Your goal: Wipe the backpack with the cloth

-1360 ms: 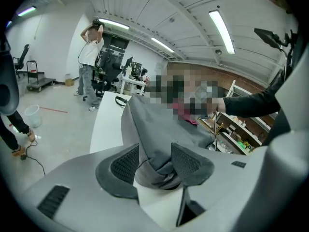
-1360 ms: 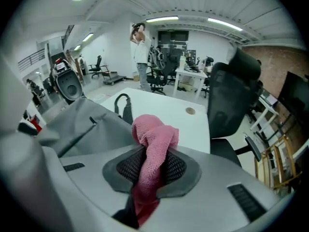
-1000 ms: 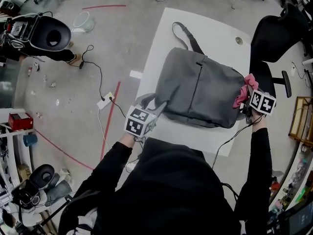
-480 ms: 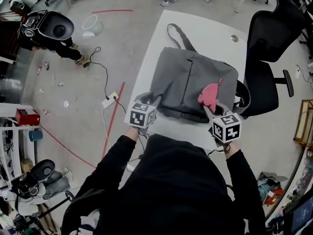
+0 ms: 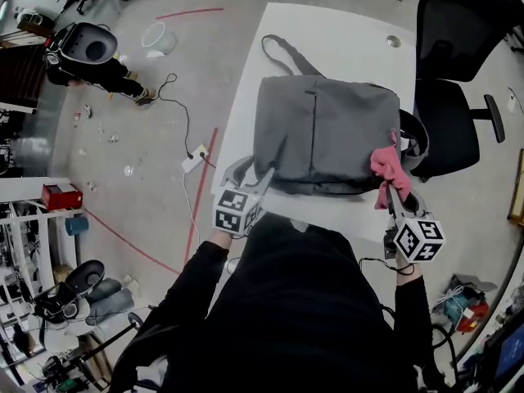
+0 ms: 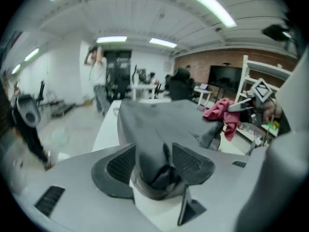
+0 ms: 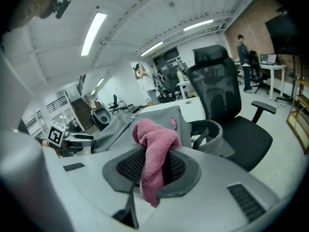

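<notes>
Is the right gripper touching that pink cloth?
Touching. The right gripper view shows the right gripper with its jaws pinched on the pink cloth.

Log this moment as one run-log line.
left gripper: holds backpack corner, fingers just opened wider | right gripper: holds pink cloth at backpack's right edge

Backpack [image 5: 327, 137] fills table [image 5: 344, 39] middle; far end free; chair [image 5: 449, 113] crowds right edge.
</notes>
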Action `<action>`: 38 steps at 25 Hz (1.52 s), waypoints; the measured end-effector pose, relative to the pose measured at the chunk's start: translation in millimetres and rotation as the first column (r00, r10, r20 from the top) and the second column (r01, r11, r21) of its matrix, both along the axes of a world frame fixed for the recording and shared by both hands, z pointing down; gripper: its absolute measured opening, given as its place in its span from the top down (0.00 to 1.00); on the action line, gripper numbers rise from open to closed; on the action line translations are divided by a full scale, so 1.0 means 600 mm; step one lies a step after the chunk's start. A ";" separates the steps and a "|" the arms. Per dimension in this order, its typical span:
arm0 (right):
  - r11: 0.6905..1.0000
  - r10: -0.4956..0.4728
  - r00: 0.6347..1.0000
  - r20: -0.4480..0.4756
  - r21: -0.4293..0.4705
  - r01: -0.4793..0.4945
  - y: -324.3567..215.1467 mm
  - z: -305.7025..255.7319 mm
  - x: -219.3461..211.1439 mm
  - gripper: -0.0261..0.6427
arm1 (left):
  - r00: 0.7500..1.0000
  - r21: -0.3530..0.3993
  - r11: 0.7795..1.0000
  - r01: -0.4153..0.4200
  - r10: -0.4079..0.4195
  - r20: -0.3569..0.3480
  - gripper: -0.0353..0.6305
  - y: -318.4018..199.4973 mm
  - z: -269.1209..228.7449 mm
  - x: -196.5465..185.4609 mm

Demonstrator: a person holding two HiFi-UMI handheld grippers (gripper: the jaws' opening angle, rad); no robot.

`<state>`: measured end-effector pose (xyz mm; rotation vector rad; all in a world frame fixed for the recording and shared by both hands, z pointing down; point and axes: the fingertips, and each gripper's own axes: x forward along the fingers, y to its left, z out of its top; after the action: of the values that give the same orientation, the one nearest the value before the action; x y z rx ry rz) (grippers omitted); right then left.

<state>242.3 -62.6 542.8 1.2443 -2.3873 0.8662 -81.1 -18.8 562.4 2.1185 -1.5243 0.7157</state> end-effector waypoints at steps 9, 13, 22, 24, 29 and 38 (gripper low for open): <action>0.985 0.174 0.984 -0.038 -0.001 -0.174 0.017 -0.019 0.044 0.84 | 0.167 -0.268 0.508 -0.818 0.657 0.736 0.47 0.059 0.074 0.072; 0.970 0.245 0.965 -0.091 0.017 -0.244 0.039 -0.026 0.017 0.84 | 0.100 -0.369 0.444 -0.816 0.738 0.667 0.52 0.044 0.125 0.072; 0.939 0.344 0.926 -0.157 0.056 -0.339 0.028 -0.023 0.000 0.84 | 0.378 -0.221 0.463 -0.859 0.863 0.336 0.83 0.014 0.013 0.081; 0.952 0.307 0.942 -0.139 0.049 -0.303 0.018 -0.016 -0.051 0.84 | 0.372 -0.202 0.445 -0.872 0.872 0.317 0.83 0.000 -0.022 0.092; 0.986 -0.029 0.999 -0.038 0.162 0.034 0.034 -0.091 -0.304 0.84 | 0.440 -0.134 0.474 -0.870 0.871 0.221 0.84 -0.040 -0.100 0.118; 0.970 -0.003 1.000 -0.021 0.244 0.008 -0.013 -0.091 -0.229 0.85 | 0.470 -0.086 0.490 -0.868 0.864 0.181 0.85 -0.082 -0.138 0.148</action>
<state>104.7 -70.4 488.0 1.3253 -2.5387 0.5655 7.5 -67.8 479.4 2.8693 -0.3453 1.2687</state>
